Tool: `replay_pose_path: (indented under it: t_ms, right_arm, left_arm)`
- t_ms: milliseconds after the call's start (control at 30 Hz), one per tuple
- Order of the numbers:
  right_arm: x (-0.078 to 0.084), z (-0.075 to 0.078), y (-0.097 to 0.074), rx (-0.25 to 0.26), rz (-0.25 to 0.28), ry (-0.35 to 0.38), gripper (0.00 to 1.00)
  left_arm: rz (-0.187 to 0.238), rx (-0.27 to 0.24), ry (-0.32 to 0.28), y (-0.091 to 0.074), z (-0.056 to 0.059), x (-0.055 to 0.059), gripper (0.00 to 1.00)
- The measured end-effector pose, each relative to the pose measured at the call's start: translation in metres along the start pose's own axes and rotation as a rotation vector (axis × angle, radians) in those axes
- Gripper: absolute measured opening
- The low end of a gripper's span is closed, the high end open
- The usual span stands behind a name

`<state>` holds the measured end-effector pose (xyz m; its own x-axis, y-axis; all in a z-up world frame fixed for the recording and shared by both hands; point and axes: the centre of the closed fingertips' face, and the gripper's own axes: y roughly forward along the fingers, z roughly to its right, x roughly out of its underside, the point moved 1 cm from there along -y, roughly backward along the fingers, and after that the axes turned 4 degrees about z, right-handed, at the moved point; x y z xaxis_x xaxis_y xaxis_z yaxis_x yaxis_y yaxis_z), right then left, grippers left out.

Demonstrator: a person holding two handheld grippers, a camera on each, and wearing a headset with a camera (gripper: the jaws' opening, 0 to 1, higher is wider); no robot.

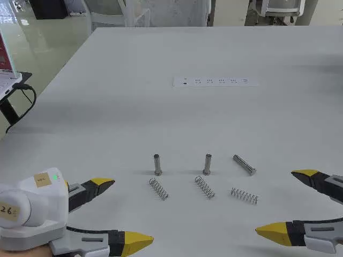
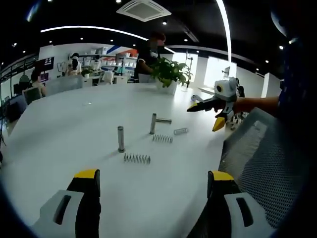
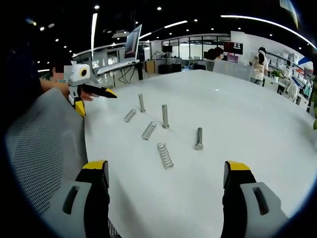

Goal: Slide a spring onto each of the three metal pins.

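Note:
On the white table (image 1: pixel 161 112) two metal pins stand upright, the left pin (image 1: pixel 157 164) and the middle pin (image 1: pixel 207 164). A third pin (image 1: pixel 244 164) lies on its side to their right. Three loose springs lie flat just in front of them: left spring (image 1: pixel 158 189), middle spring (image 1: pixel 204 187), right spring (image 1: pixel 244 195). My left gripper (image 1: pixel 126 211) is open at the near left, short of the left spring. My right gripper (image 1: pixel 280 202) is open at the near right, beside the right spring (image 3: pixel 165 155). Neither holds anything. The left gripper view shows the nearest spring (image 2: pixel 137 158) and pin (image 2: pixel 120 139) ahead.
A white power strip (image 1: pixel 215 81) is set flat into the table further back. A laptop (image 1: pixel 6 67) with a black cable sits off the table's left edge. A grey mesh chair back (image 2: pixel 267 158) is close to the near edge. People stand in the far background.

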<state>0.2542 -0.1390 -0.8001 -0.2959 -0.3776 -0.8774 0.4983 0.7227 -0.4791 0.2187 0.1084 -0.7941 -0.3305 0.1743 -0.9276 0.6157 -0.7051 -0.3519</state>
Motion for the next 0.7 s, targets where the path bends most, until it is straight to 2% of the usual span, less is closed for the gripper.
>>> replay_pose_path:
  t_ms: [700]
  right_arm:
    - [0.0018,0.0001,-0.0004,0.016,0.004,0.015,0.95]
  left_arm:
    - [-0.006,0.005,0.001,-0.0002,0.0009,0.0008,0.83]
